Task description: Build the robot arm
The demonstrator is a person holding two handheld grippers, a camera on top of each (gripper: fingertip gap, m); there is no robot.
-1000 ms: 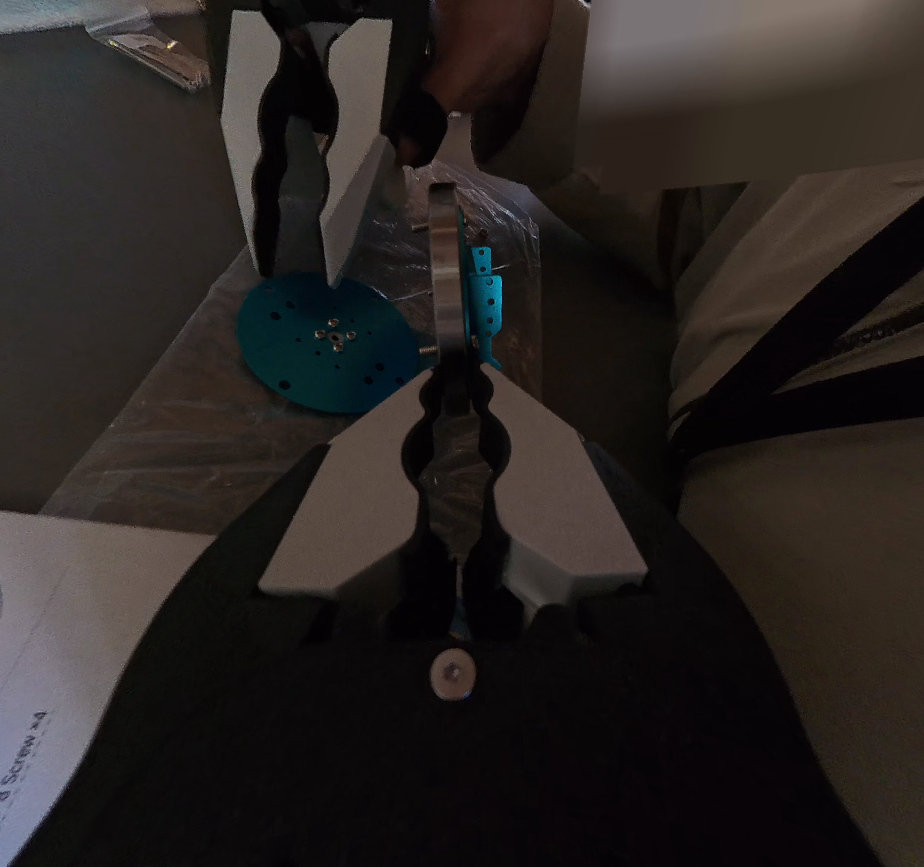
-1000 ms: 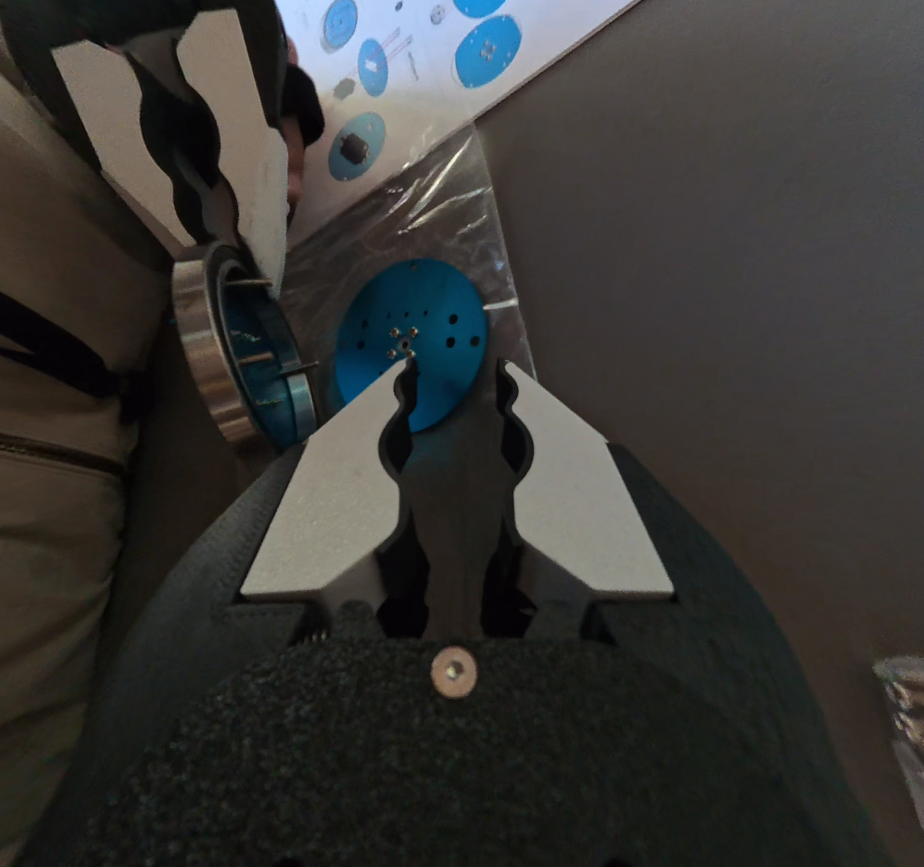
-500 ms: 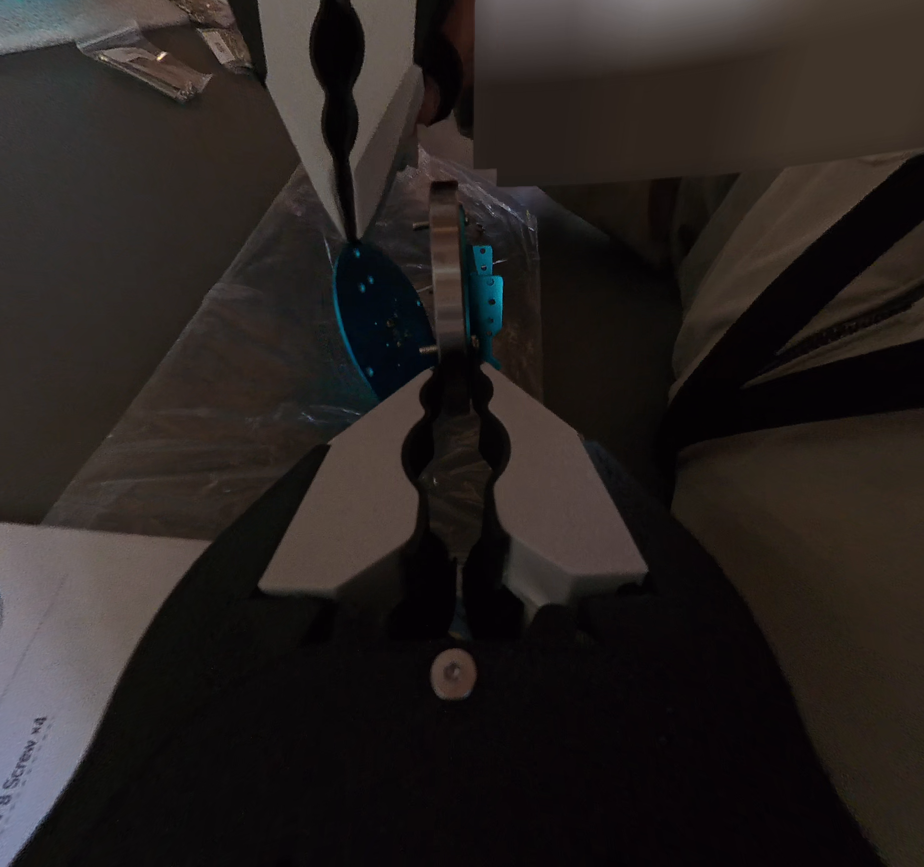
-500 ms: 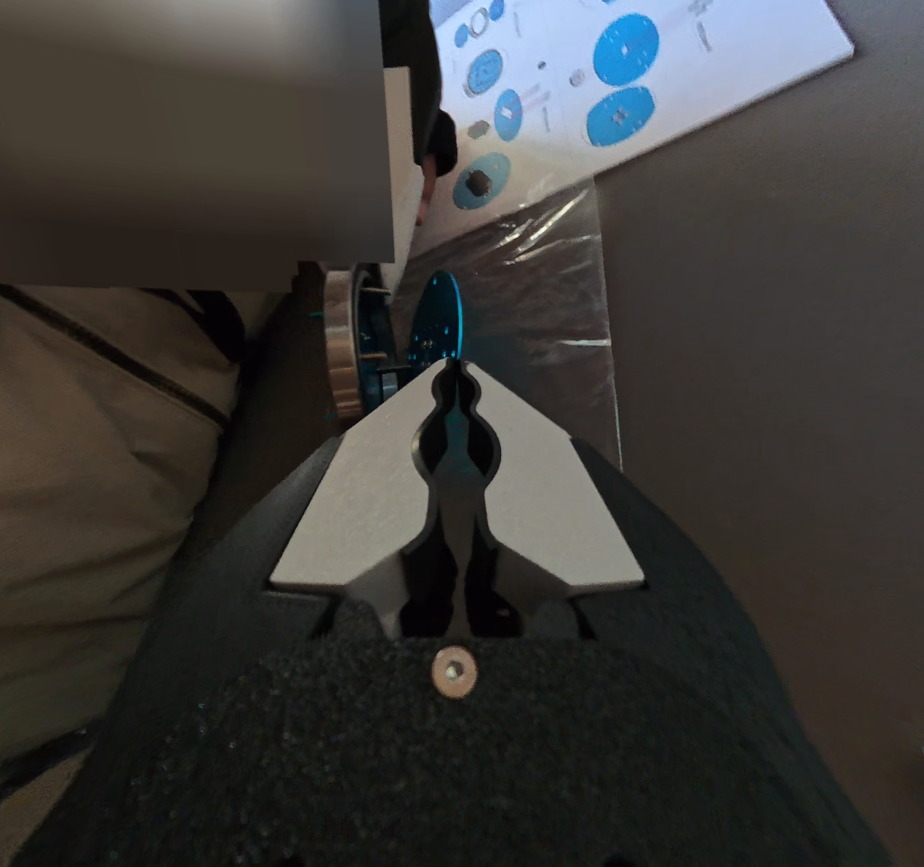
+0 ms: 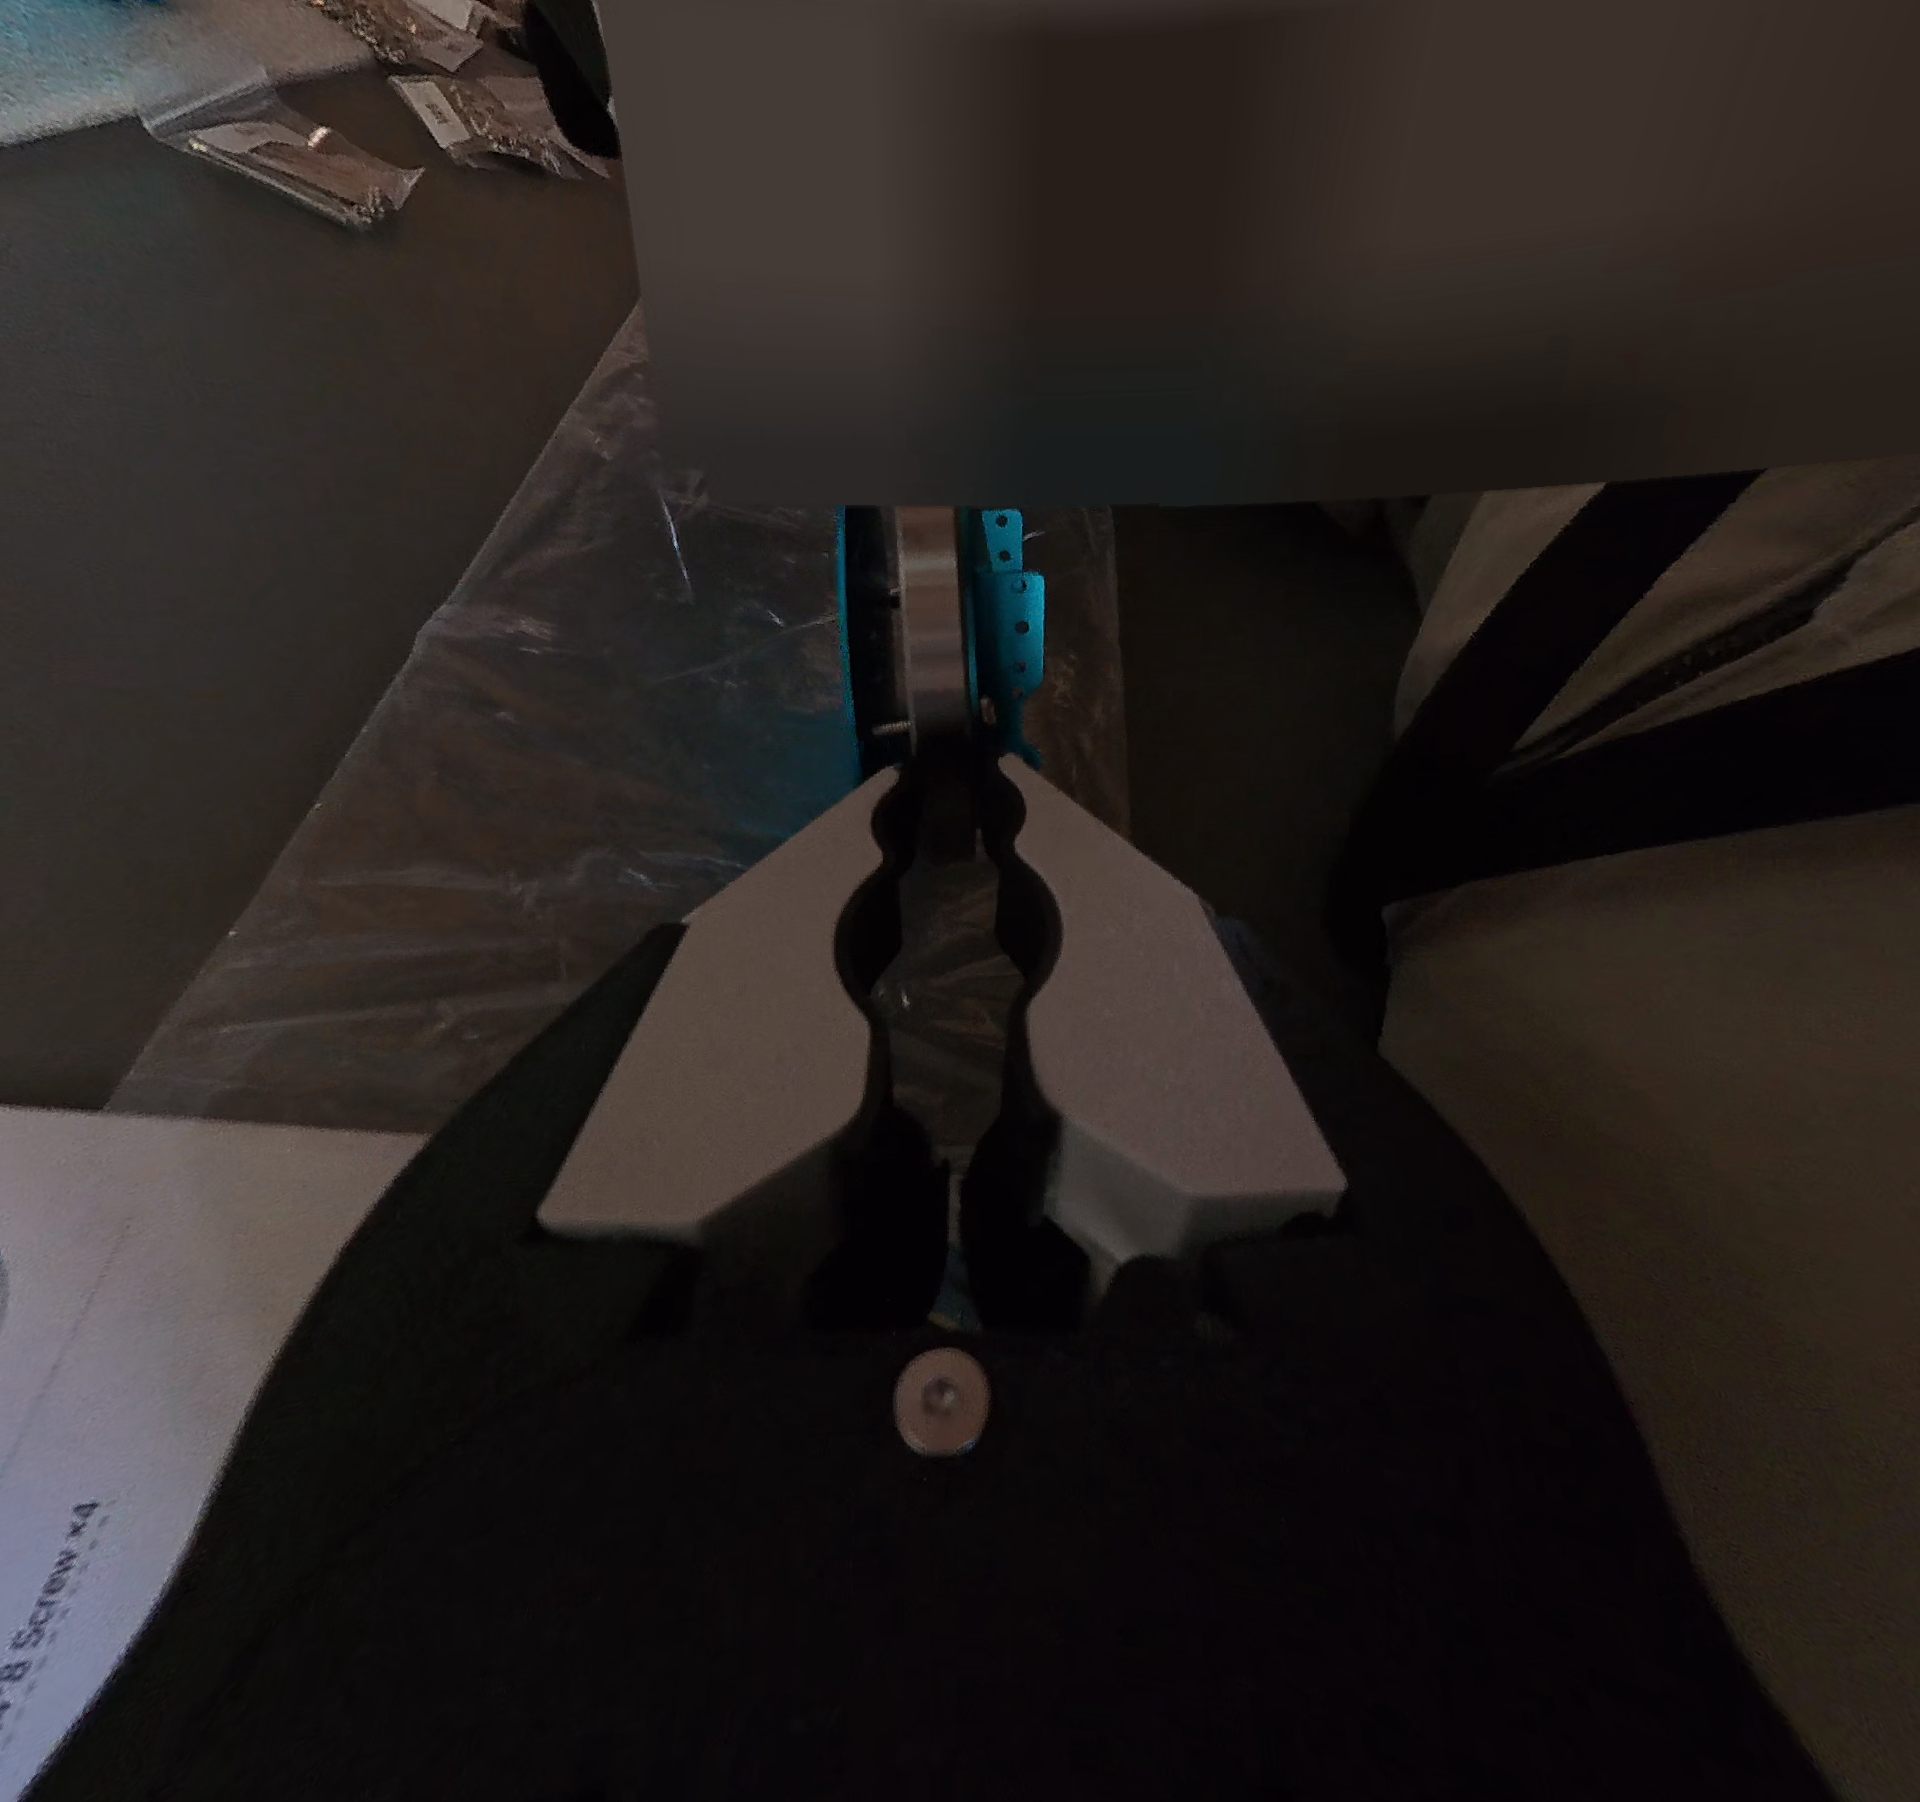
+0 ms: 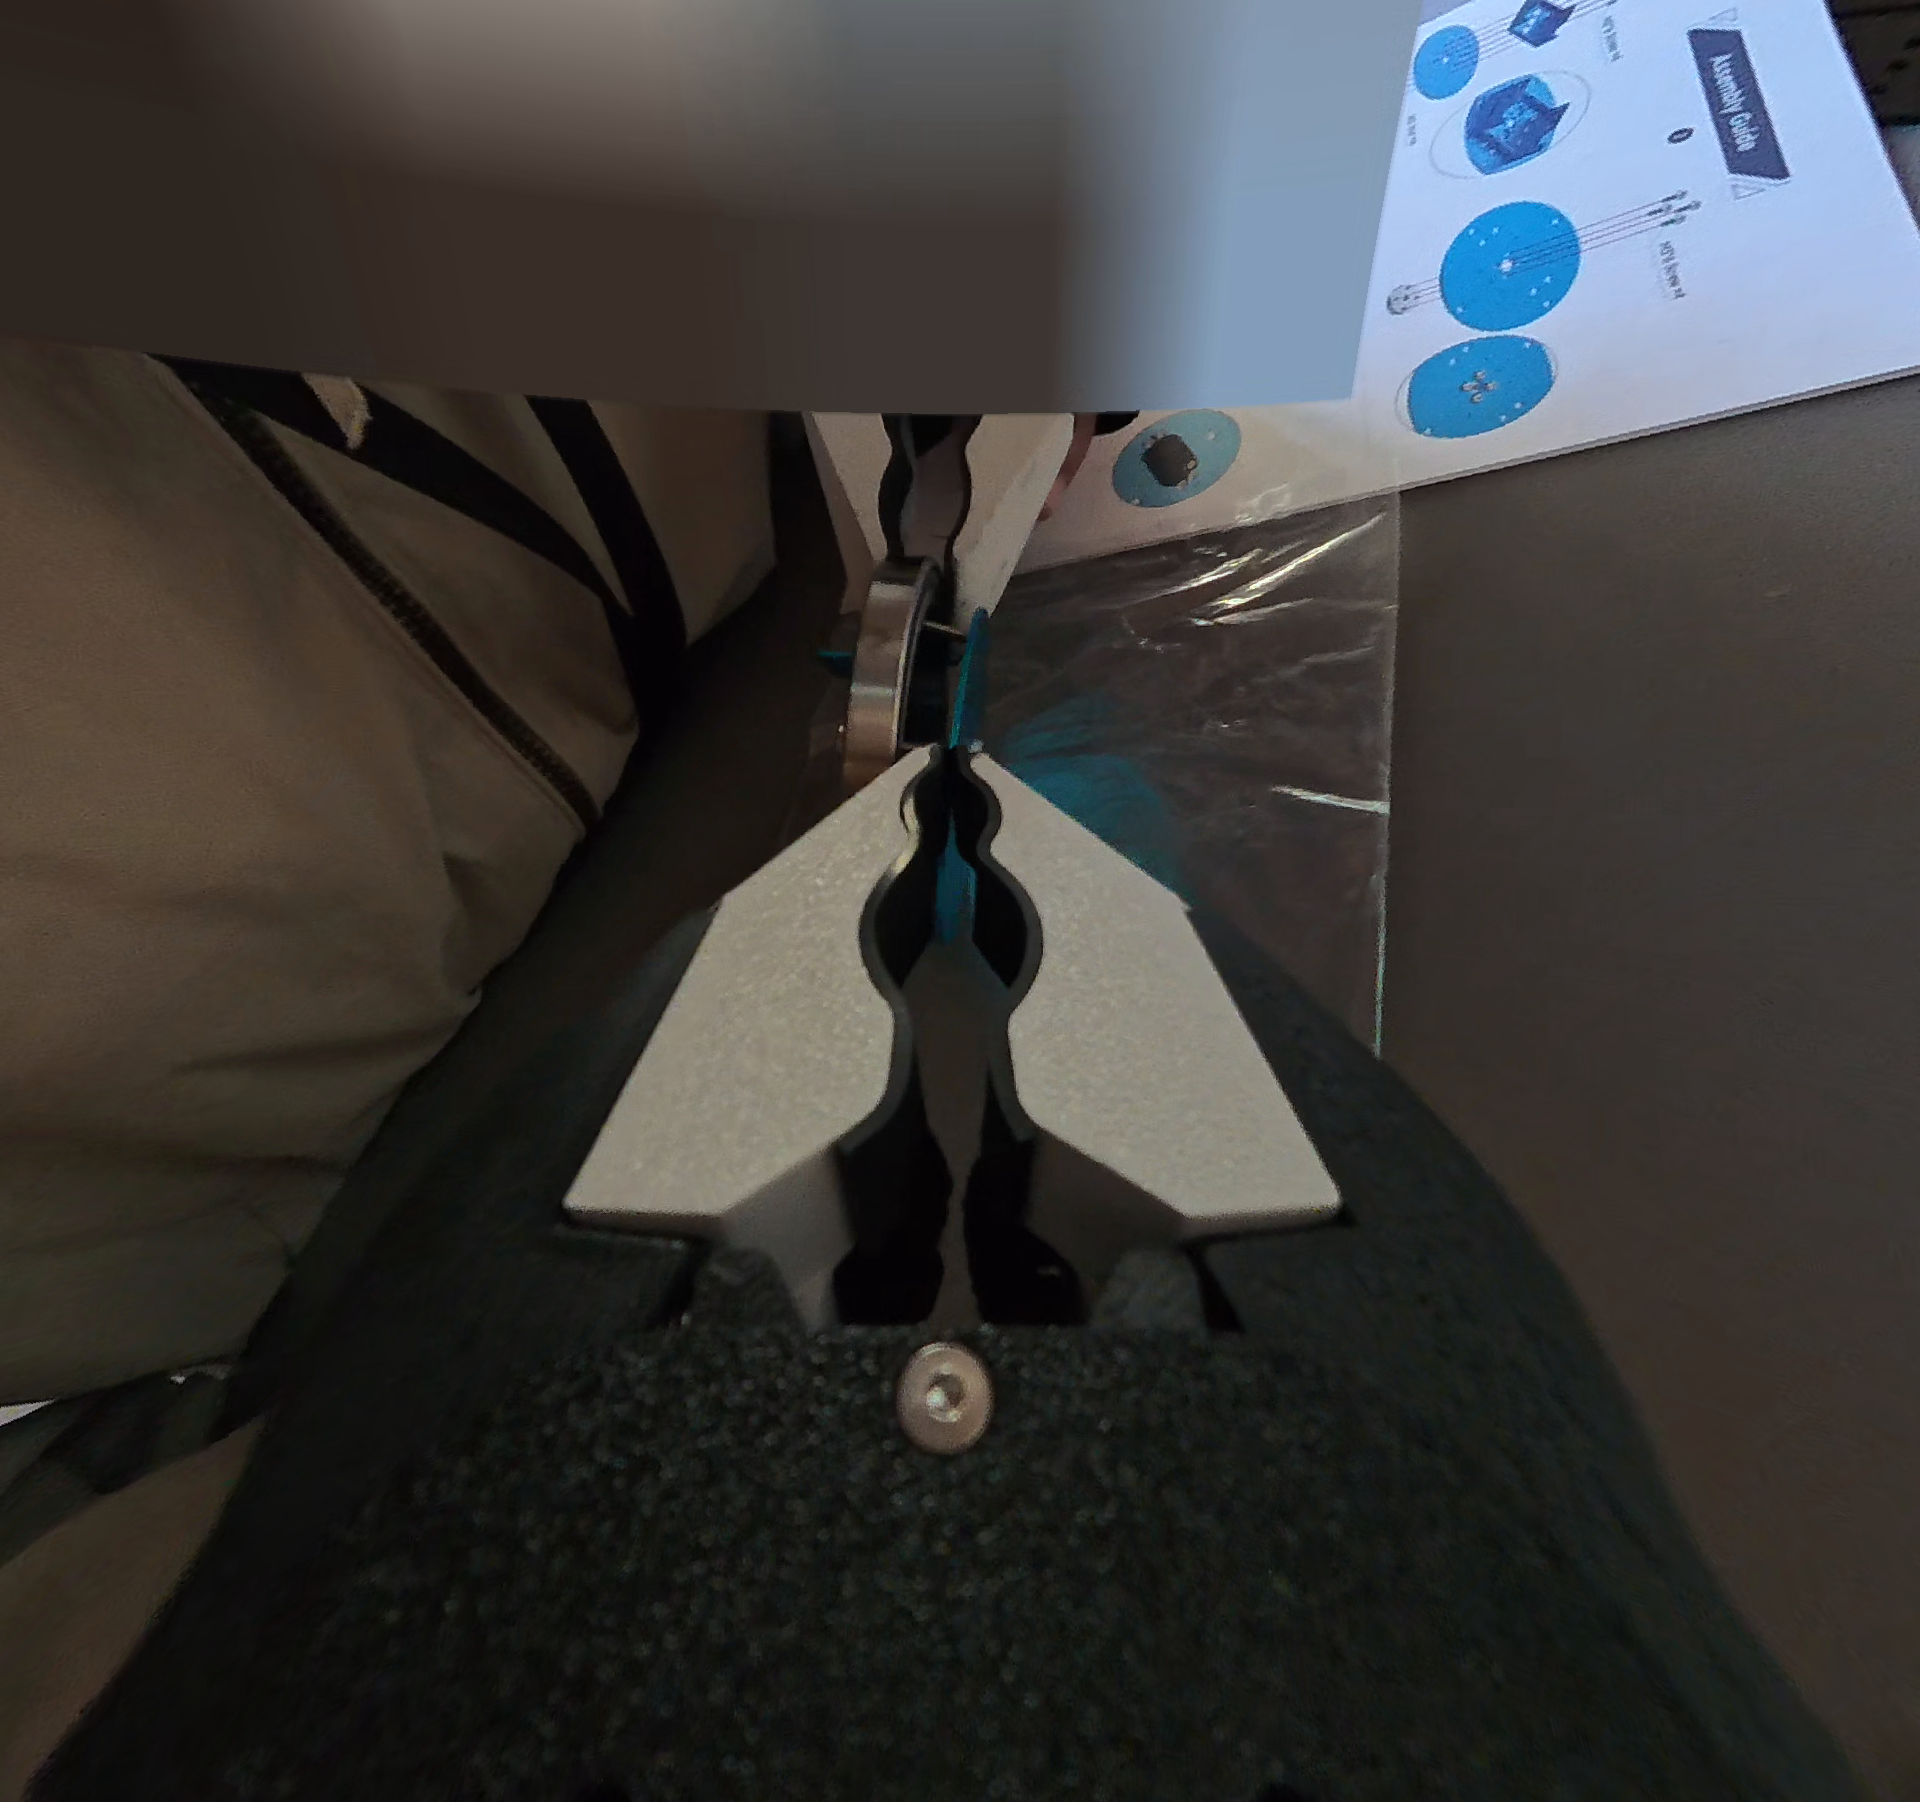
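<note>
The stiff, likely heavy steel ring point(image 5: 928, 635) is clamped edge-on by the left hand-held gripper point(image 5: 948, 776); the thin, rigid blue disc point(image 6: 966, 687) is pinched at its rim by the right hand-held gripper point(image 6: 951, 765).

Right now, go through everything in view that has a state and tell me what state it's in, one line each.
left gripper: shut on the silver ring.
silver ring: held on edge, upright, off the table.
right gripper: shut on the blue disc.
blue disc: held on edge, right beside the ring.
plastic bag: lying flat, crinkled.
instruction sheet: lying flat, face up.
</note>
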